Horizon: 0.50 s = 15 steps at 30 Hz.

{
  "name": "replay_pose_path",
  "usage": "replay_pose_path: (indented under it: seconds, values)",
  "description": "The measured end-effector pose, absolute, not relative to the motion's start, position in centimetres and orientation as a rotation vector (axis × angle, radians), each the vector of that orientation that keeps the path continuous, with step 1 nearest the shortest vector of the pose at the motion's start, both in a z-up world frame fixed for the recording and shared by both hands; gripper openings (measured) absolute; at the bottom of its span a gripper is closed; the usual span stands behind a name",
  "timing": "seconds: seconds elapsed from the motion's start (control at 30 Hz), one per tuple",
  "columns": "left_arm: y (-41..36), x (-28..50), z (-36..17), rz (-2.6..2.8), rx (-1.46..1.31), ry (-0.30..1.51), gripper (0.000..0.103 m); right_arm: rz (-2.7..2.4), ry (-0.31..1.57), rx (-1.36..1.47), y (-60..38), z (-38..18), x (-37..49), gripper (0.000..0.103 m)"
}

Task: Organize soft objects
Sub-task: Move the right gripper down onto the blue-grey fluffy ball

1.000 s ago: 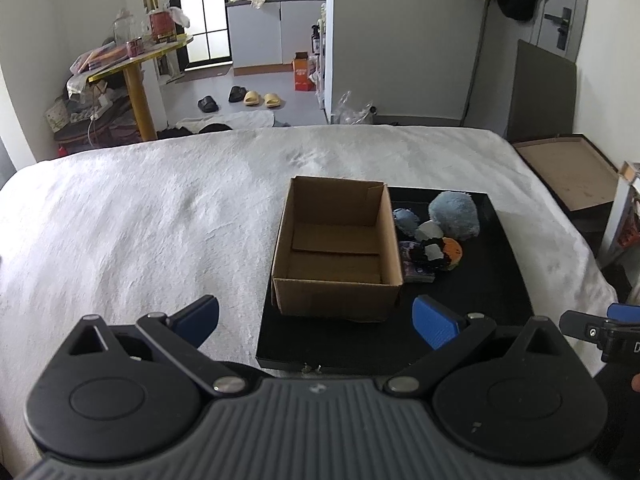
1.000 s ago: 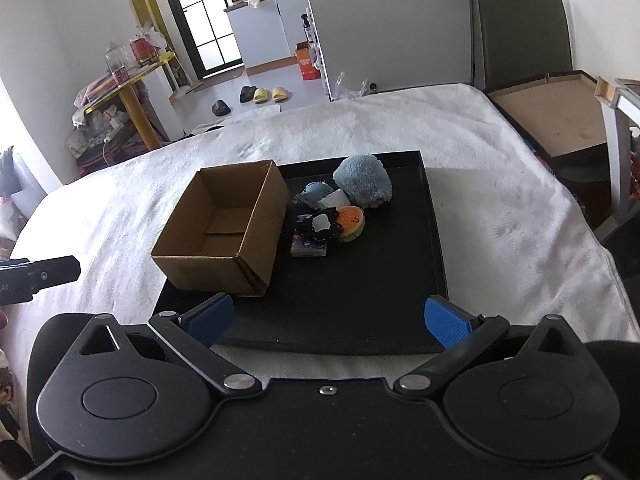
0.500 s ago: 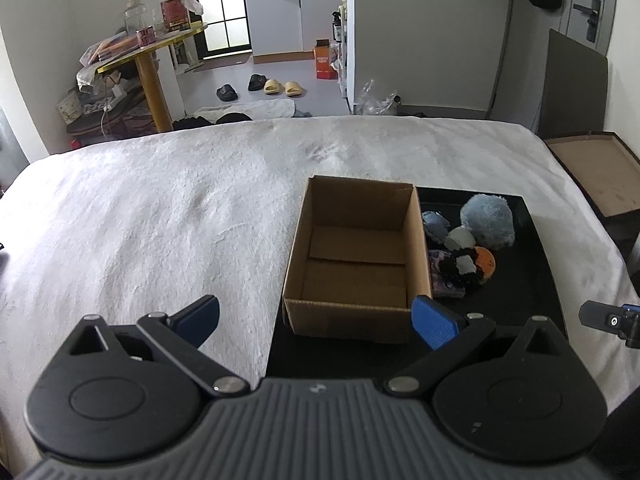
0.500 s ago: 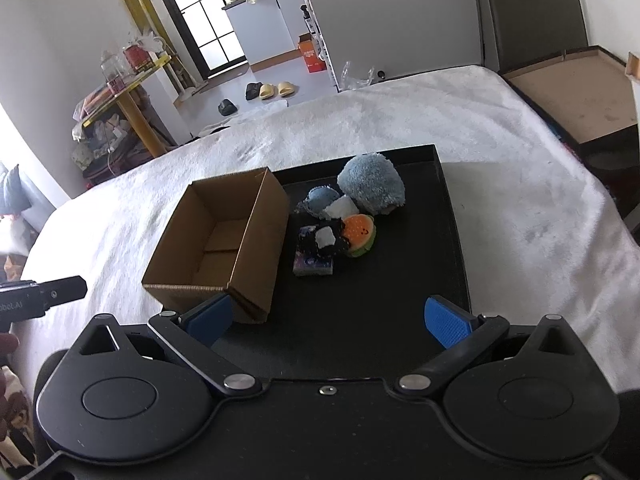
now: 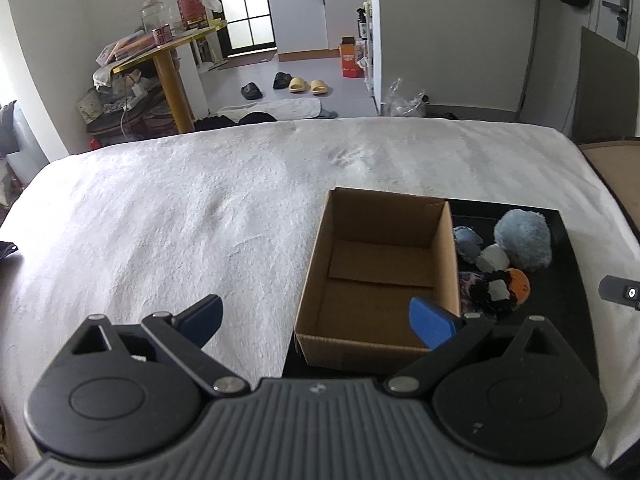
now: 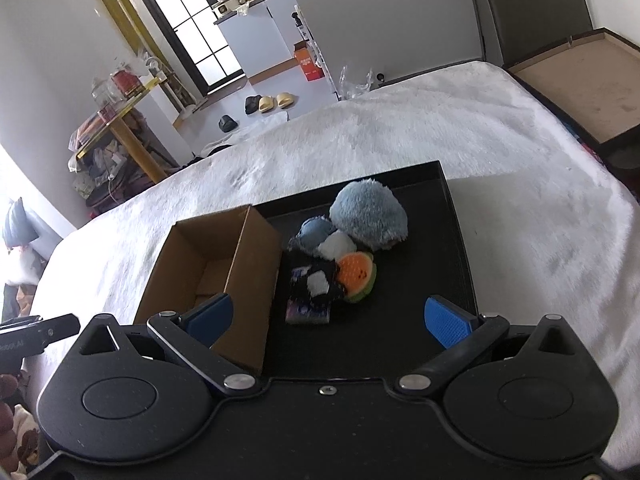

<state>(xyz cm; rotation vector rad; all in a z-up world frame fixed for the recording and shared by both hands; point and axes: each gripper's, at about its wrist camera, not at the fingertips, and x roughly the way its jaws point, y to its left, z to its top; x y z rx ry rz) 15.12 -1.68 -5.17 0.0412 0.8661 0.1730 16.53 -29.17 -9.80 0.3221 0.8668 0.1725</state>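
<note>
An empty open cardboard box (image 5: 380,276) (image 6: 216,264) stands on the left part of a black tray (image 6: 404,344) (image 5: 560,312) on a white bed. Beside its right wall lies a cluster of soft toys: a big fluffy blue ball (image 6: 370,214) (image 5: 522,238), a smaller blue one (image 6: 316,232), a white puff (image 6: 338,245), an orange watermelon-slice plush (image 6: 356,276), a black-and-white plush (image 6: 318,286) and a purple pad (image 6: 308,312). My left gripper (image 5: 316,318) is open and empty, near the box's front left. My right gripper (image 6: 328,316) is open and empty, just short of the toys.
The white fuzzy bedspread (image 5: 180,208) stretches left of and behind the tray. Beyond the bed are a cluttered yellow table (image 5: 168,56), slippers (image 5: 304,84) on the floor and a flat cardboard tray (image 6: 584,84) at the right.
Both grippers have moved forward and closer: the box and toys look larger in both views. The left view has shifted left, so the box sits further right. Both stay open.
</note>
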Motion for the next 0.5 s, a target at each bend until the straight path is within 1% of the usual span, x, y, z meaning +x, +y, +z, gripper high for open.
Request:
replay_pose_path:
  seconds: [0.37,0.5]
  values:
    - [-2.9,18.9,-7.2,0.227,0.097,0.896,0.099,0.146,0.848,0.286,-29.6,-11.4,21.4,0.103]
    - [-3.4,20.3,-7.7,0.241,0.107,0.915,0.095,0.141,0.851,0.284,-29.9,-12.0,23.3,0.103]
